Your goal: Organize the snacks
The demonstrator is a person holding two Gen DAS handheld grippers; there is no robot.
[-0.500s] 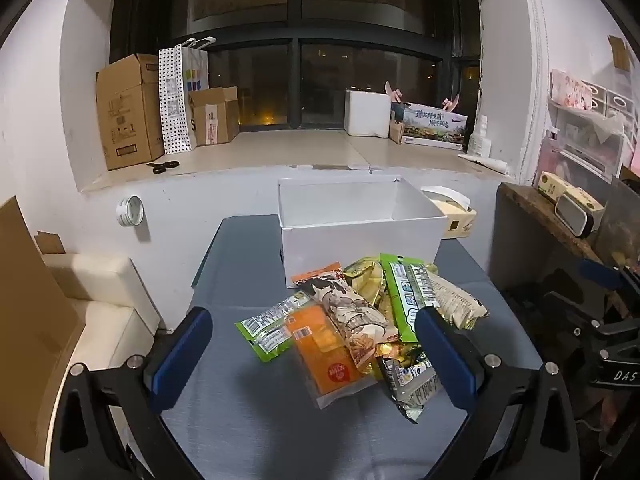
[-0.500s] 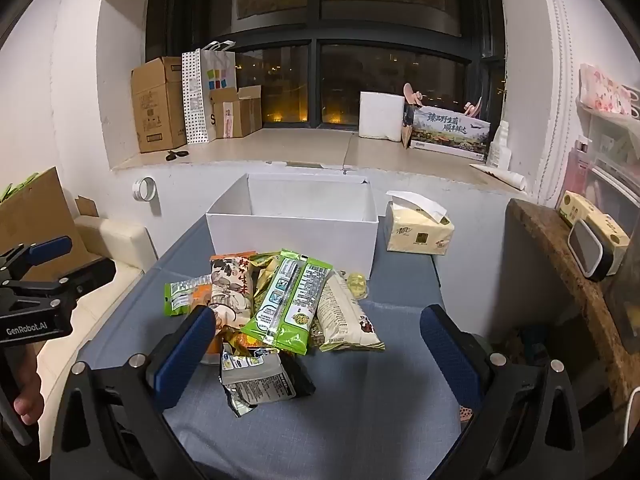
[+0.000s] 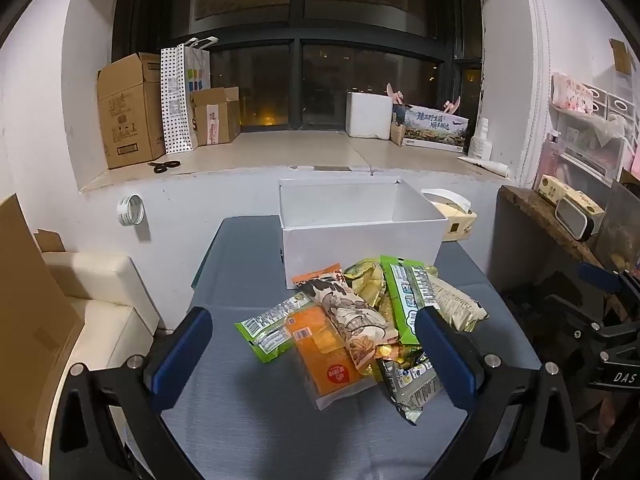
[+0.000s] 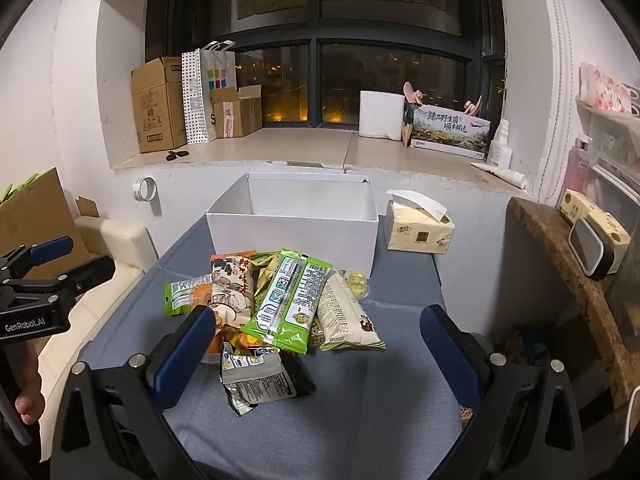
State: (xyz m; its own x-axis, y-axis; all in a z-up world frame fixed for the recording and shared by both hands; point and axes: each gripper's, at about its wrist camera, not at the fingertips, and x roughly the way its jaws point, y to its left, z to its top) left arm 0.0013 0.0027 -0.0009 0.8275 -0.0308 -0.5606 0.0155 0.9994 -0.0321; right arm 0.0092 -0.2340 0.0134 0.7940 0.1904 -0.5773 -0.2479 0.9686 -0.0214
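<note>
Both the left gripper [image 3: 314, 354] and right gripper [image 4: 316, 354] were wide open, and the slippery snack pile [image 4: 276, 304] just ahead could slide apart when grabbed.

Snack pile [image 4: 276, 308] before white box [image 4: 294, 236]; right gripper [image 4: 316, 340] jaws wide, empty.

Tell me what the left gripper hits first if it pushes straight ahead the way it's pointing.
Probably the orange snack packet at the near edge of the pile, centred between the open left gripper fingers; depth is hard to judge.
</note>
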